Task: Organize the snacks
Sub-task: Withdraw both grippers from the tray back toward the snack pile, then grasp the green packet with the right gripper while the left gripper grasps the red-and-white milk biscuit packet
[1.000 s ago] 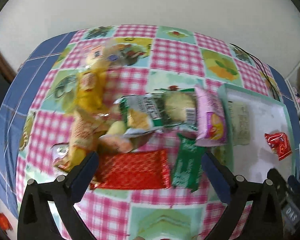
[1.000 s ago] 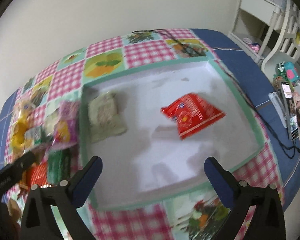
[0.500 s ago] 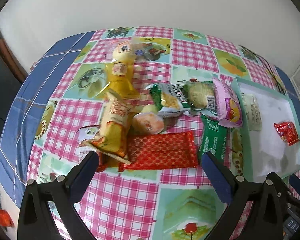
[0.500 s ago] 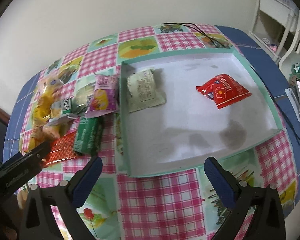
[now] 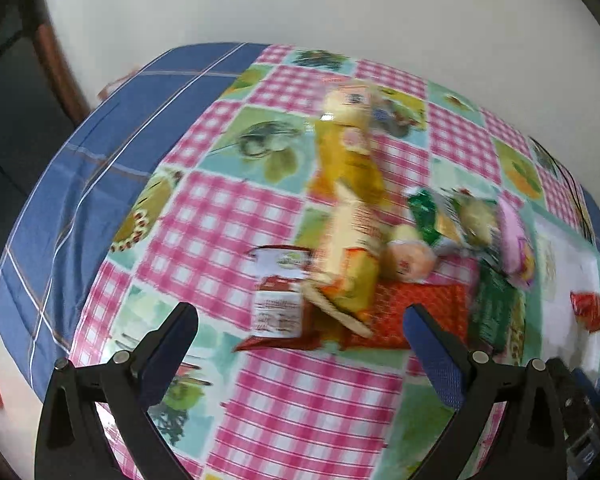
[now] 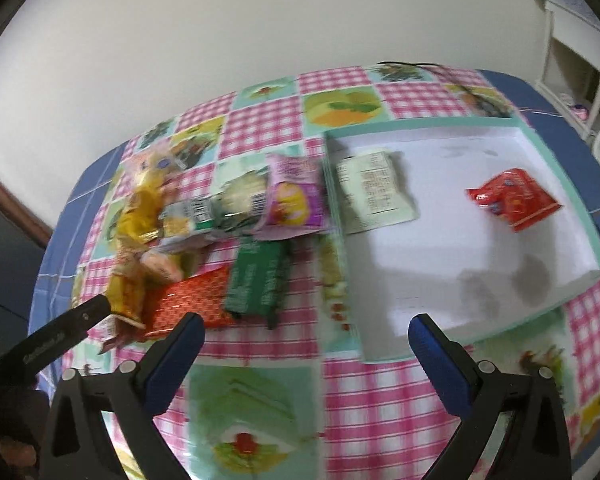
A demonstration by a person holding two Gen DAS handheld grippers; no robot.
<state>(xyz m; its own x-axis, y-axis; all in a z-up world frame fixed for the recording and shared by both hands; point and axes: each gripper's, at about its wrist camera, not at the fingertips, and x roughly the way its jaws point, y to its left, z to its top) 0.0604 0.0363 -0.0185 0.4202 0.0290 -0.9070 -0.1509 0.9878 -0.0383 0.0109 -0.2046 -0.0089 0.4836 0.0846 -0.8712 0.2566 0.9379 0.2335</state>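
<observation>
Both grippers hang wide apart and empty above the tablecloth [image 6: 260, 392]: left gripper [image 5: 300, 332], right gripper [image 6: 306, 334]. The snack pile [image 6: 220, 220] lies at 10 o'clock of the right gripper; the tray [image 6: 556, 168], at 1 o'clock, holds 2 packets, a pale packet [image 6: 374, 196] and a red packet [image 6: 512, 200].

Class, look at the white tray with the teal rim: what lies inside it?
Inside the tray lie two snacks, apart: a pale green packet near its left wall and a red packet further right. Whatever might sit beneath either packet is covered.
</observation>
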